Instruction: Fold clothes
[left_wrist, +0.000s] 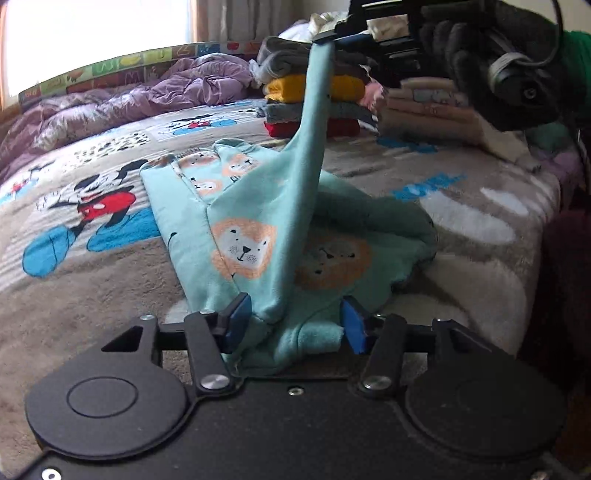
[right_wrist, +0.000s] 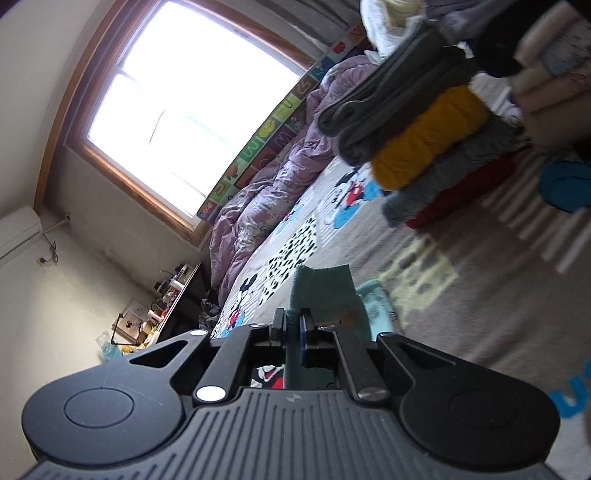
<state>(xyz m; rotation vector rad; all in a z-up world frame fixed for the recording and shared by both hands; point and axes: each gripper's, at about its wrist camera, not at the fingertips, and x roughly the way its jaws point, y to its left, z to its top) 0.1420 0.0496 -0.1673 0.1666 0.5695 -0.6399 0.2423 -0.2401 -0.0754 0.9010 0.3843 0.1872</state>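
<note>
Only large single letters, possibly "U" and "M", on the alphabet panel beneath the window.

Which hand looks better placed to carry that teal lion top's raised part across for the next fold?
Probably right: the right gripper is shut on the teal lion top, holding it aloft. The left gripper is open, low at the hem.

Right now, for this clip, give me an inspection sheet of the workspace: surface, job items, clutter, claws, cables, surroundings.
Surface: bed with Mickey Mouse blanket.
Job's things: teal lion-print garment, partly folded, one end lifted; stack of folded clothes behind it.
Clutter: crumpled purple duvet; loose pale laundry at right.
Claws: left claw open, pads either side of the garment's near edge; right claw shut on the garment's raised end.
Cables: black cable by the gloved hand.
Surroundings: bright window, wall air conditioner, cluttered desk.
</note>
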